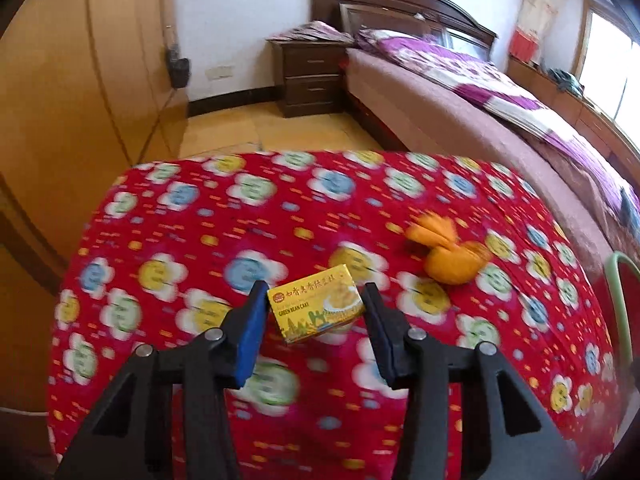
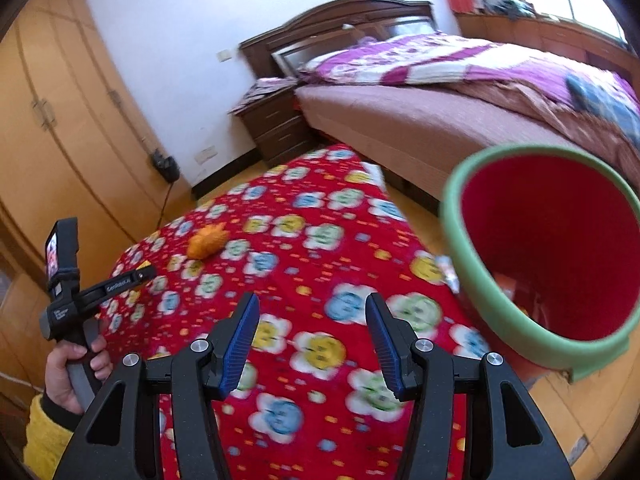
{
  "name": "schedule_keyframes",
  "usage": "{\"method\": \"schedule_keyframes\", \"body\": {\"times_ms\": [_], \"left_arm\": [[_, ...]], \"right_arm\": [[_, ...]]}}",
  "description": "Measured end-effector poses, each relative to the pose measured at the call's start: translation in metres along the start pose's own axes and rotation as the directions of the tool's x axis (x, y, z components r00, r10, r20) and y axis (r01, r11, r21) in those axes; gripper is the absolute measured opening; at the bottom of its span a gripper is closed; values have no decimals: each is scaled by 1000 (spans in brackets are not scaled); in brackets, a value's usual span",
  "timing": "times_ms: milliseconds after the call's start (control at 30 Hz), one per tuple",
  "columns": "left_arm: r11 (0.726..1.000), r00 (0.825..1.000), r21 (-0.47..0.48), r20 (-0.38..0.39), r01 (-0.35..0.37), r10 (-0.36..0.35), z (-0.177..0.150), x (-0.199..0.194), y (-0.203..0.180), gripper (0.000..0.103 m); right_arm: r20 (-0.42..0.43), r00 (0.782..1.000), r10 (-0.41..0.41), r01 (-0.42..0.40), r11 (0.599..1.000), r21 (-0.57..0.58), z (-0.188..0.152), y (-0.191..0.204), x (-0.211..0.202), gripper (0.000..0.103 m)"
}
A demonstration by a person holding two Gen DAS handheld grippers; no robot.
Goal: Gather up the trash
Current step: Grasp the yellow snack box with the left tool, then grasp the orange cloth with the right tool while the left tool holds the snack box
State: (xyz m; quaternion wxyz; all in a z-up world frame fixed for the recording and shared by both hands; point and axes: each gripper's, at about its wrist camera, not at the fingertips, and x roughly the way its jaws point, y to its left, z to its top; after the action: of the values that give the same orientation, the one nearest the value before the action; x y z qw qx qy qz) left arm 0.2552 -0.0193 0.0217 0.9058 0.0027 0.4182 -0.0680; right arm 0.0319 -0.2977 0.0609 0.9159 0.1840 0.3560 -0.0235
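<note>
Box dead ahead at 12 o'clock between left gripper's wide jaws, unpinched, long axis across; right gripper wide, empty.

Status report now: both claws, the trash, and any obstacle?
Left claw open around green bean cake box. Right claw open, empty. Orange peel loose on cloth. Bin at right, nothing blocking.
</note>
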Motion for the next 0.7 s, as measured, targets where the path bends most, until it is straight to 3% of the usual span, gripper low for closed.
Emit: {"method": "schedule_keyframes", "body": {"times_ms": [200, 333, 700], "left_arm": [[994, 998, -96, 27, -56, 59, 3, 0, 42, 49], [987, 997, -142, 20, -76, 80, 0, 7, 59, 49], [981, 997, -184, 22, -69, 74, -7, 16, 67, 49]], "right_arm": [[-34, 999, 28, -32, 993, -112, 13, 48, 26, 58], [-64, 997, 35, -45, 986, -158, 20, 74, 55, 75], [-118, 993, 26, -50, 977, -208, 30, 118, 132, 75]]}}
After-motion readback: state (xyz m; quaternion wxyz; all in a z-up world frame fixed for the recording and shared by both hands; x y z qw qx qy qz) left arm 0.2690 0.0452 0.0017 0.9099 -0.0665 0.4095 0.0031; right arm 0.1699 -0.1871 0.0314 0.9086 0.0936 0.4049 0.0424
